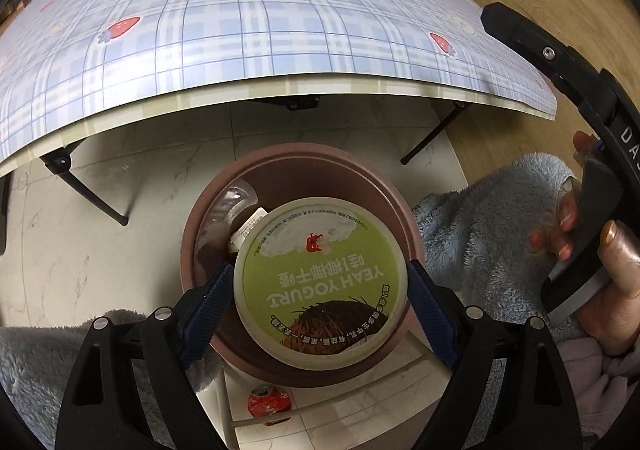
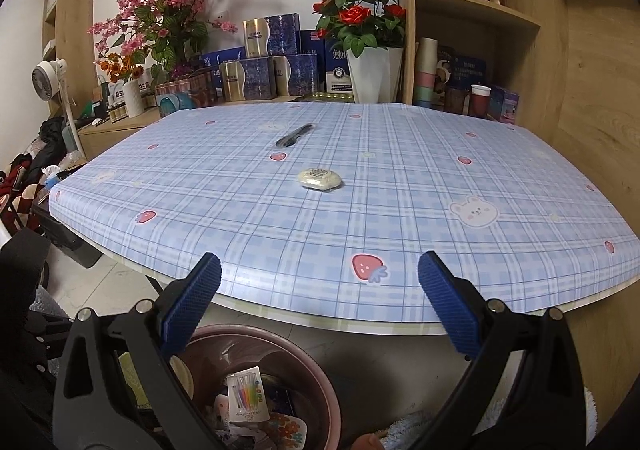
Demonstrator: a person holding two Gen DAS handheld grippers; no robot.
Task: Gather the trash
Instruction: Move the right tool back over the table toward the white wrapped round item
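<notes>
Checked bench (image 2: 360, 210) over tiled floor. Left gripper (image 1: 320, 282): fingers wide, yogurt tub (image 1: 320, 278) between pads above brown bin (image 1: 296, 178); contact cannot be told. Right gripper (image 2: 320, 278): fingers wide, empty. Wrapped item (image 2: 320, 178) and pen (image 2: 294, 135) seen clearly only from right wrist; crushed can (image 1: 269, 404) only from left.

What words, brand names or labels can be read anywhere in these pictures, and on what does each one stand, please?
"YEAH YOGURT": yogurt lid, upside down, between the left gripper pads.
"DA": right gripper's black body, cut off.
Small lid print, blue boxes, white packet: too small or blurred.
</notes>
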